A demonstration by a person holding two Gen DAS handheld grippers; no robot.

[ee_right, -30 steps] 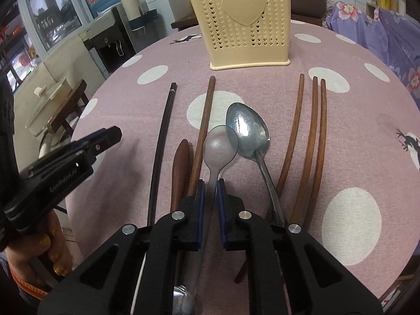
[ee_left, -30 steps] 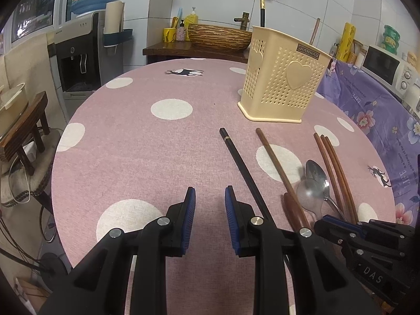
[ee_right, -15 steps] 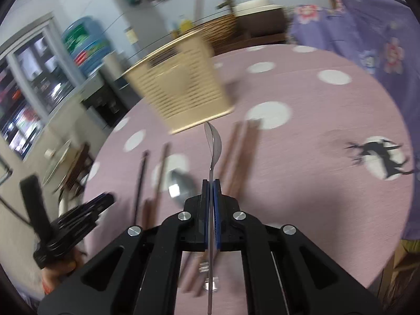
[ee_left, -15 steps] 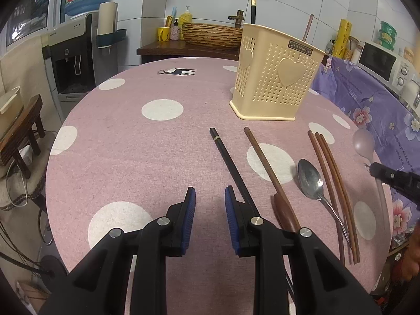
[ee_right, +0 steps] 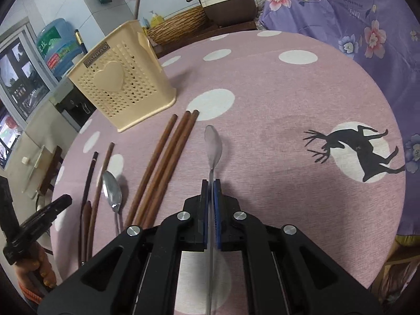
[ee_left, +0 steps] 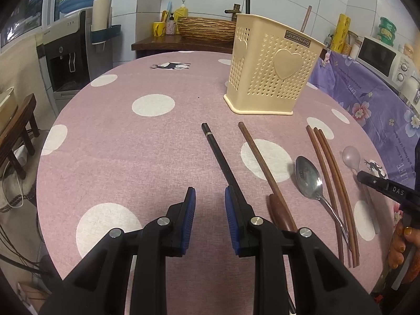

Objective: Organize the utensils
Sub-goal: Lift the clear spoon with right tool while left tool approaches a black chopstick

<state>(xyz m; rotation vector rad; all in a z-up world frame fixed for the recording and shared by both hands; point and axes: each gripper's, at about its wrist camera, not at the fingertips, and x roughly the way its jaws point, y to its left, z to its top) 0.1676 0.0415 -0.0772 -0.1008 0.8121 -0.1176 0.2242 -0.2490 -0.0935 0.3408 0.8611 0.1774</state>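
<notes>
The right gripper (ee_right: 210, 186) is squeezed shut on the handle of a pale see-through spoon (ee_right: 213, 147). The spoon sticks out straight ahead, bowl turned on its edge, up off the table. A second ago this spoon lay flat among the others, its bowl touching the bowl of the metal spoon (ee_right: 112, 189). Now it is out of that pile and over to the right of the three brown chopsticks (ee_right: 168, 162), over a bare pink part of the tablecloth (ee_right: 275, 99).

That means one utensil is picked and ready to go somewhere. My guess is that it goes into the cream holder (ee_right: 119, 84) with the heart on it, which stands at the far end of the row. It is still well apart from the spoon, so the carry is not done.

The left gripper (ee_left: 207, 204) is open and holds nothing. It hangs low over the table and has barely moved. The long black chopstick (ee_left: 223, 162) runs right beside its right finger. Next to that lie a dark brown chopstick (ee_left: 260, 157) and a short dark wooden handle (ee_left: 279, 210).

Everything else stays where it was on the table: the metal spoon, the brown chopsticks, the black one. So most of the tidying is still to do.

The spoon is thin and held only by its handle, so it could twist in the grip on the way to the holder.
</notes>
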